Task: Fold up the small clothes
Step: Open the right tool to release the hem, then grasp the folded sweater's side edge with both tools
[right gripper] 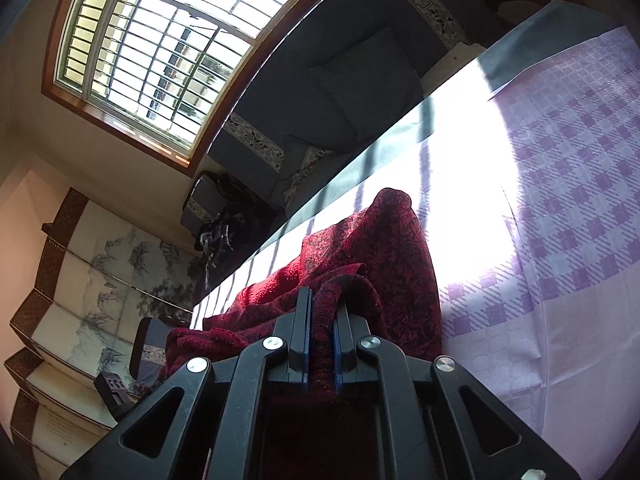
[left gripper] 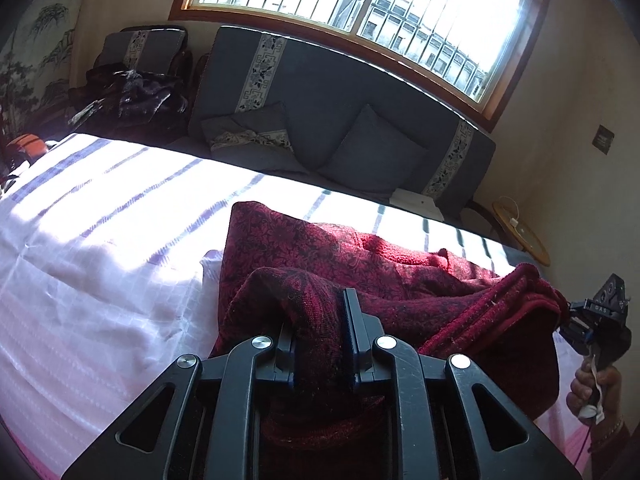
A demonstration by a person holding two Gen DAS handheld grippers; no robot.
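The likeliest slip was at the left tongs [left gripper: 320,344], whose jaws stood a little apart around a thick bunch of the red knit garment [left gripper: 360,264] (whether they truly pinched it I could not tell), so that corner might drop and spoil the fold. The right tongs [right gripper: 322,336] were clamped on another edge, and the garment draped from both onto the table [right gripper: 560,200] just ahead.

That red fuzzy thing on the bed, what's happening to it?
A person is folding it with two handheld grippers. The left gripper and the right gripper each pinch a bunched edge of the dark red knitted garment. It lies crumpled and partly lifted on the purple checked sheet, in bright light from the barred window. The fold is not finished.
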